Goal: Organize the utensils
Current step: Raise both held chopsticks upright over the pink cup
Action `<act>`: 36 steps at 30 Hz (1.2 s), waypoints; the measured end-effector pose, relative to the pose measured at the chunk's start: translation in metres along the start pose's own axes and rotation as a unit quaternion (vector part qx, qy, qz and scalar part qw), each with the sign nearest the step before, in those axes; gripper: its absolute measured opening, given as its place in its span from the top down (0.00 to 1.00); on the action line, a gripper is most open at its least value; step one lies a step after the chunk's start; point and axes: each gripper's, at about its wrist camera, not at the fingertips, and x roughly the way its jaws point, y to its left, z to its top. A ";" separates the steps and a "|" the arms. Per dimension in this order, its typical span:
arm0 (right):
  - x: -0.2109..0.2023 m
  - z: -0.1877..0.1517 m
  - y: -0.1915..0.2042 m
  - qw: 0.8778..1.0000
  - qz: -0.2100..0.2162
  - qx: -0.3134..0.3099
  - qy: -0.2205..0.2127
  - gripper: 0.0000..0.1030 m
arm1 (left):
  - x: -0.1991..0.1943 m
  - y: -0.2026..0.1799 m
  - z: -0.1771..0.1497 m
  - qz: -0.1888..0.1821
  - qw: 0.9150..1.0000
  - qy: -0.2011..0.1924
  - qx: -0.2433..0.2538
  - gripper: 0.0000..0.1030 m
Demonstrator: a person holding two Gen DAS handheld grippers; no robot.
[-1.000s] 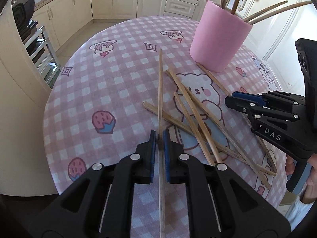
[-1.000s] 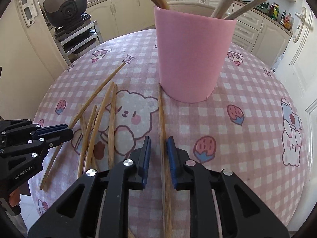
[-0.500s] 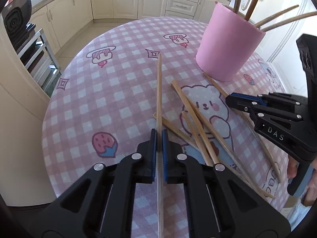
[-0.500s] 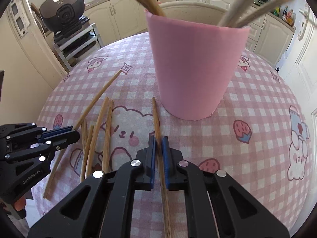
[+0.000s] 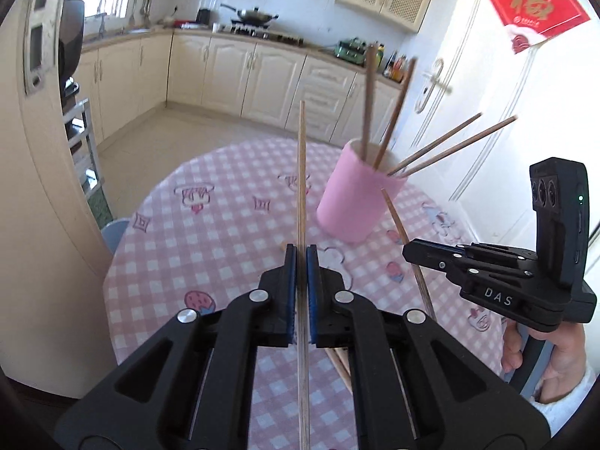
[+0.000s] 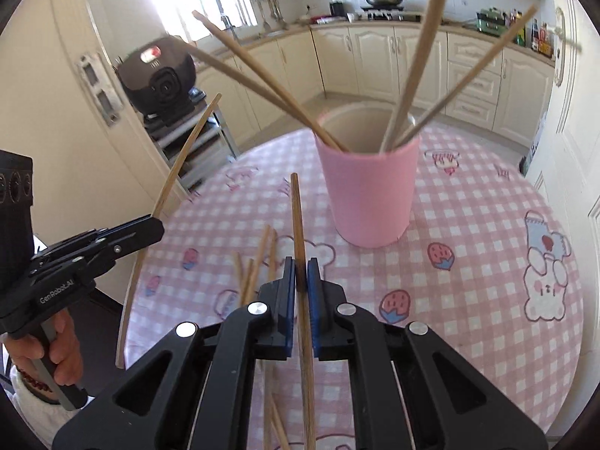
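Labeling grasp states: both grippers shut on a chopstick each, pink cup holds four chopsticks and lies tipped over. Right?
Not quite. The pink cup stands upright on the table, as the right wrist view shows. The rest holds: left gripper and right gripper each clamp a chopstick, four in the cup.

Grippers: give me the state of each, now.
Left gripper: shut on a chopstick, lifted off the table.
Right gripper: shut on another chopstick, pointing toward the pink cup.
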 end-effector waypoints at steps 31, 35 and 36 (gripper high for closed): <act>-0.080 0.026 0.014 0.990 0.050 -0.001 -0.133 0.95 | -0.038 -0.088 -0.015 -0.139 0.978 -0.064 0.141 0.94; -0.086 0.031 0.010 0.988 0.048 0.002 -0.145 0.95 | -0.028 -0.102 -0.005 -0.129 0.977 -0.057 0.160 0.95; -0.088 0.033 0.009 0.988 0.044 0.001 -0.149 0.95 | -0.026 -0.105 -0.002 -0.124 0.976 -0.058 0.169 0.95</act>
